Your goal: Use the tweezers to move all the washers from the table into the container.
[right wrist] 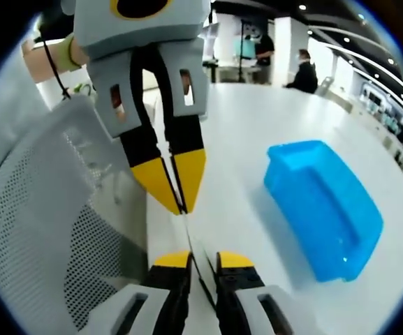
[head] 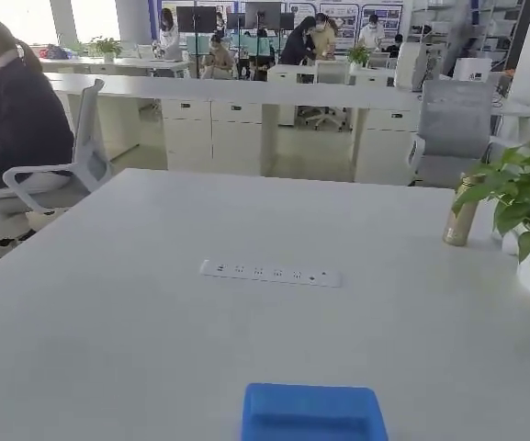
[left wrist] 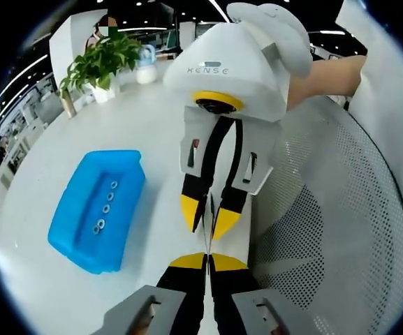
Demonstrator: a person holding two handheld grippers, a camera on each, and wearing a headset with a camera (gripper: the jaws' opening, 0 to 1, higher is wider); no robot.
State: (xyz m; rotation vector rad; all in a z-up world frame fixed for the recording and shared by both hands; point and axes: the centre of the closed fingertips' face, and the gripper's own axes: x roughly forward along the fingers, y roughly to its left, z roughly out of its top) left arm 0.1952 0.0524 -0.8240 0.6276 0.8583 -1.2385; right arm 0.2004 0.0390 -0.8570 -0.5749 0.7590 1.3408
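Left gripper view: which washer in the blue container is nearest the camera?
The bottom washer of the row in the blue container: it looks largest, the others line up beyond it toward the plant.

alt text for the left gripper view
Two grippers meet tip to tip at a white table: right gripper from the view's top, left gripper from its bottom. Left of them sits a blue container with a row of washers inside; a potted plant stands behind.
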